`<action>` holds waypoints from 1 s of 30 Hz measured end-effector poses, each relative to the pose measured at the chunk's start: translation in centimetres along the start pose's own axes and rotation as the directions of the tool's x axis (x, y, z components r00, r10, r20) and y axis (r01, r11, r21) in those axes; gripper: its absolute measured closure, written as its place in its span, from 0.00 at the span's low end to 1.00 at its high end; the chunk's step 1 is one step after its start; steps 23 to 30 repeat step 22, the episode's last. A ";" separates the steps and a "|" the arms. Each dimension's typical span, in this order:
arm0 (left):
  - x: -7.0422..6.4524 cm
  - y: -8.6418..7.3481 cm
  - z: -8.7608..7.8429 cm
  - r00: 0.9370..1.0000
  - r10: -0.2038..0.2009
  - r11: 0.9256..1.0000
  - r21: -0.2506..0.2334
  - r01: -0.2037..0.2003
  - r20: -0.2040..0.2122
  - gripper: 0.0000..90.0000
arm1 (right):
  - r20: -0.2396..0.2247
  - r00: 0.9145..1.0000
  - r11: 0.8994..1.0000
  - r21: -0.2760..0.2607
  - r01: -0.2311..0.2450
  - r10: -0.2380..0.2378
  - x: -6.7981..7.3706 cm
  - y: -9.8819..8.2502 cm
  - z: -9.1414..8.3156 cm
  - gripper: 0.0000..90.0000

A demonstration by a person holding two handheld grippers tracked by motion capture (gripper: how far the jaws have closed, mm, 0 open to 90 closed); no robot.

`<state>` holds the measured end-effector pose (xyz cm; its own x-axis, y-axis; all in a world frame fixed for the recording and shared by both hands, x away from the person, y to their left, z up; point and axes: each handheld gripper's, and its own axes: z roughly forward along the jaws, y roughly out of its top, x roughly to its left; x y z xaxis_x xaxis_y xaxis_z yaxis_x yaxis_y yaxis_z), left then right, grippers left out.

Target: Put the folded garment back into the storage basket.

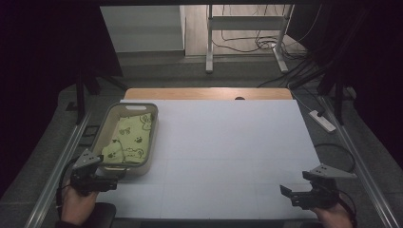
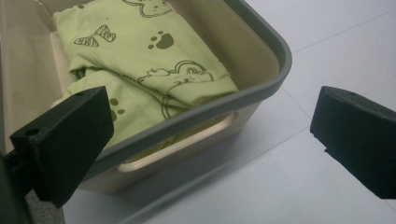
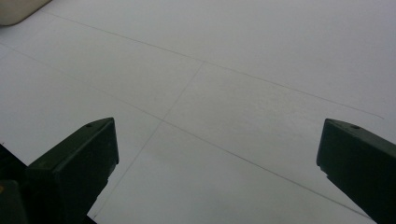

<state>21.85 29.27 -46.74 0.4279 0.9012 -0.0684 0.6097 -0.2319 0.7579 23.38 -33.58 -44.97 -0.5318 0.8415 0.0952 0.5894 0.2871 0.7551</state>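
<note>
A beige plastic basket with a grey rounded rim (image 1: 106,124) stands on the left part of the white-topped bench (image 1: 228,142), its long side running away from the person. Inside it lies a folded light-green cloth printed with dark paw marks and outlined cartoon animals (image 1: 131,137); the cloth covers much of the basket's floor and is bunched toward the near end. In the left gripper view the same cloth (image 2: 149,70) sits pressed against the near wall of the basket (image 2: 275,56), and a handle slot in that wall shows a strip of green through it. The left gripper (image 1: 107,178) is held in the person's left hand (image 1: 76,204) just at the near end of the basket, and its black fingers (image 2: 65,140) are spread wide and released, one over the basket's near corner and the other over bare bench, gripping nothing. The right gripper (image 1: 292,194), held in the person's right hand (image 1: 337,216), hovers over the near right corner of the bench, well apart from the basket. Its fingers (image 3: 74,168) are likewise released and wide apart, with plain white bench surface crossed by faint seams between them. A corner of the basket (image 3: 18,9) appears at the upper left edge of the right gripper view.
</note>
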 end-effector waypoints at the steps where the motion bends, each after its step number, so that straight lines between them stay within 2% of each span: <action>1: 0.0 -0.1 0.0 1.000 -0.002 1.000 -0.002 0.002 0.000 0.00 | 0.002 1.000 1.000 -0.001 -0.001 0.001 0.0 0.0 -0.1 0.00; 5: 0.0 -0.4 -0.1 1.000 -0.005 1.000 0.002 0.005 -0.006 0.00 | 0.010 1.000 1.000 0.003 -0.002 0.002 0.0 -0.2 -0.3 0.00; 11: 0.0 -0.9 -0.2 1.000 -0.021 1.000 0.008 0.021 -0.007 0.00 | 0.023 1.000 0.999 0.027 0.019 -0.020 0.4 -0.2 -0.4 0.00; 14: 0.0 -1.0 -0.3 1.000 -0.021 1.000 0.001 0.021 -0.013 0.00 | 0.035 0.999 0.999 0.045 0.030 -0.031 0.5 -0.2 -0.3 0.00; 18: -0.1 -1.0 -0.2 1.000 -0.010 1.000 0.017 0.011 -0.024 0.00 | 0.043 0.999 0.998 0.057 0.027 -0.029 0.5 -0.2 -0.3 0.00; 30: -0.1 -0.9 -0.1 1.000 -0.012 1.000 0.021 0.013 -0.022 0.00 | 0.045 0.999 0.998 0.058 0.027 -0.029 0.4 -0.3 -0.3 0.00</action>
